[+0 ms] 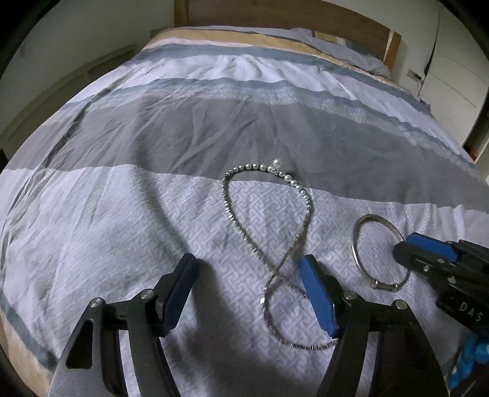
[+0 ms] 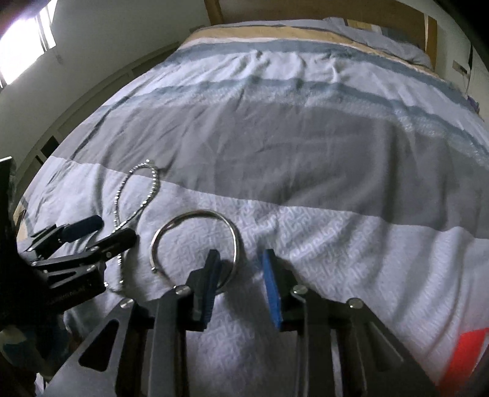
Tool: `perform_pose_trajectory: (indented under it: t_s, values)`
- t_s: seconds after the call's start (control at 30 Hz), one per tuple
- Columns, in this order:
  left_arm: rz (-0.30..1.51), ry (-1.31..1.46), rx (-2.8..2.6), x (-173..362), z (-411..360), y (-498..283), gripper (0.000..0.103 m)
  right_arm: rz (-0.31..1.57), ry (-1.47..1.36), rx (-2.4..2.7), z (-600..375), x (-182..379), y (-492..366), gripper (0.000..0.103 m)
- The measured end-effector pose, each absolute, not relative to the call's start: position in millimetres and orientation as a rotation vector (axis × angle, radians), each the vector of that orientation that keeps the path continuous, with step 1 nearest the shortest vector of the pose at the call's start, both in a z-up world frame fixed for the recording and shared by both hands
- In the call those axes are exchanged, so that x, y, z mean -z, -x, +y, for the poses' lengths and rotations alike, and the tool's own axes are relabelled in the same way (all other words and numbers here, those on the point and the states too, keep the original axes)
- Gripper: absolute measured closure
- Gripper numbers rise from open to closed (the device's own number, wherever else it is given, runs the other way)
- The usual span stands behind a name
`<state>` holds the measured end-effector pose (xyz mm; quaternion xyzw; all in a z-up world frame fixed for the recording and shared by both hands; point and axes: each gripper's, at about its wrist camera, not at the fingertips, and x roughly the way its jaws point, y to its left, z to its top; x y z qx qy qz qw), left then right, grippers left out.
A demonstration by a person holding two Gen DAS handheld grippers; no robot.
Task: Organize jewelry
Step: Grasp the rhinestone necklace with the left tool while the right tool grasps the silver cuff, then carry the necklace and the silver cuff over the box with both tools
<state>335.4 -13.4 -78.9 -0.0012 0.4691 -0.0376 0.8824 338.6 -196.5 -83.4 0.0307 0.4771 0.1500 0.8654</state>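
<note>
A pearl and crystal necklace (image 1: 244,235) lies in a figure-eight on the bed cover; it also shows in the right wrist view (image 2: 139,191). A silver bangle (image 1: 356,244) lies to its right, also seen in the right wrist view (image 2: 195,215). My left gripper (image 1: 249,267) is open, its jaws on either side of the necklace's crossing, the right pad (image 1: 318,299) over the lower loop. My right gripper (image 2: 241,259) is open, its jaws straddling the bangle's right side. It appears in the left wrist view (image 1: 406,244) at the bangle's right edge.
The striped grey, white and blue bed cover (image 1: 183,137) spans both views. A wooden headboard (image 1: 275,15) stands at the far end. A white cabinet (image 1: 458,76) is at the far right. Something red (image 2: 467,354) lies at the near right.
</note>
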Motion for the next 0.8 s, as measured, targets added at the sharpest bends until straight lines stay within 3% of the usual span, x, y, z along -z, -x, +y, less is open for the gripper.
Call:
perform_pose_trajectory:
  t_s: [0.3, 0.4, 0.47, 0.53, 0.57, 0.8]
  values:
    - [0.956, -0.018, 0.069, 89, -19, -352, 0.04, 0.984, -0.053, -0.31, -185, 95, -355, 0.092]
    - [0.944, -0.032, 0.078, 87, -22, -353, 0.052, 0.973, -0.046, -0.299, -182, 94, -356, 0.096]
    - [0.937, -0.039, 0.092, 85, -24, -352, 0.067, 0.961, -0.04, -0.294, -181, 91, -353, 0.098]
    - [0.932, -0.033, 0.11, 80, -24, -348, 0.094, 0.94, -0.039, -0.286, -182, 84, -347, 0.098]
    - [0.934, -0.023, 0.117, 78, -23, -346, 0.098, 0.93, -0.039, -0.284, -182, 81, -343, 0.098]
    - [0.922, 0.0, 0.144, 54, -18, -308, 0.099, 0.859, -0.057, -0.276, -193, 40, -298, 0.099]
